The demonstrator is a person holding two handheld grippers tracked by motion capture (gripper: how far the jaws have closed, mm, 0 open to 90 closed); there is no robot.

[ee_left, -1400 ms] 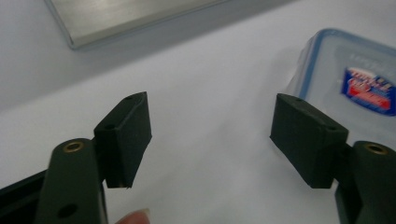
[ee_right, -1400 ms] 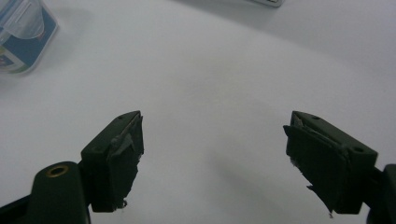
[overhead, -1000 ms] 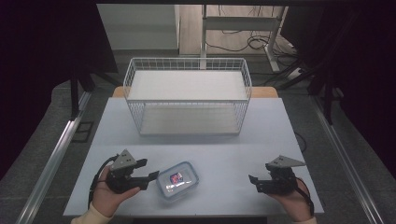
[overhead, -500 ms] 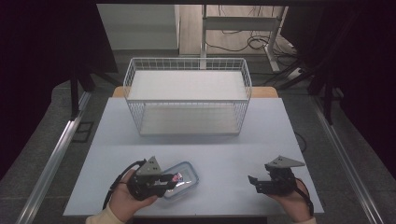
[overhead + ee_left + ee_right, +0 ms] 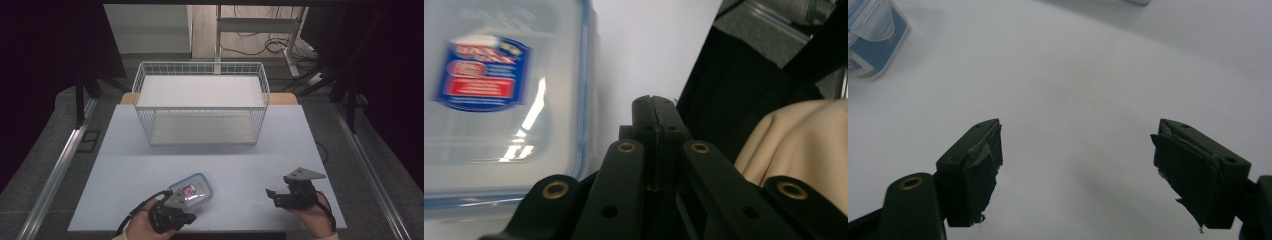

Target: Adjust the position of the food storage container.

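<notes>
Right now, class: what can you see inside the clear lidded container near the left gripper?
Little: the container wears a clear blue-rimmed lid with a blue-and-red label, and glare on the lid hides the inside. Its contents cannot be told. The left gripper sits shut beside it.

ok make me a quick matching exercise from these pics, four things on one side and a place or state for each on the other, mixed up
Things:
1. left gripper
2. right gripper
3. plastic container
4. wire basket

Places or states:
a. at the far side of the table, nothing in it
b. jaws pressed together, nothing between them
c. lying flat near the front edge, blue-rimmed lid with a label
d. jaws wide apart over bare table

Pairs: 1-b, 2-d, 3-c, 4-a
</notes>
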